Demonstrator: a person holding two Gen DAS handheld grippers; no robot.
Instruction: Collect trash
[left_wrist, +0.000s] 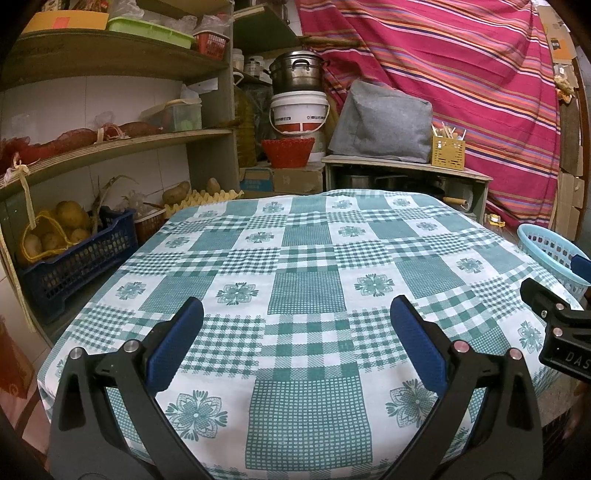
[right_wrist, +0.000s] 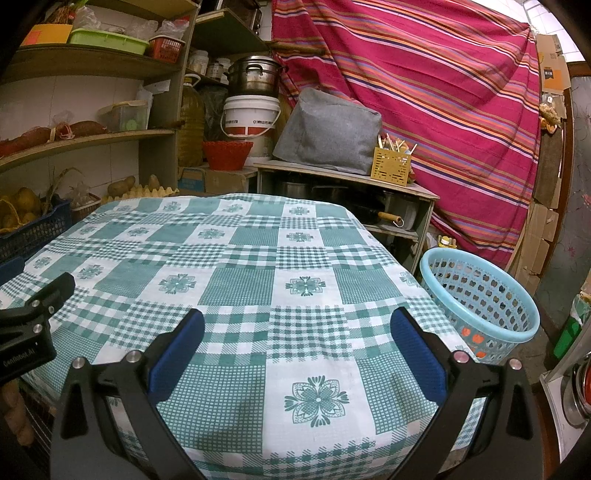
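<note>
trash basket (right_wrist: 480, 299) is positioned beside the checked tablecloth (right_wrist: 236, 280). left gripper (left_wrist: 297, 343) and right gripper (right_wrist: 297, 347) are held spread, gripping nothing.

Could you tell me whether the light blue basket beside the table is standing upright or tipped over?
Upright: the light blue basket stands with its open rim facing up, beside the table.

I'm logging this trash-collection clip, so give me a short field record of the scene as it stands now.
surface: table under a green-and-white checked tablecloth
trash on cloth: none visible
bin: light blue basket, on the floor off the table's right side, something orange inside
left hand-held gripper: open, nothing held, over the near edge
right hand-held gripper: open, nothing held, over the near edge
</note>
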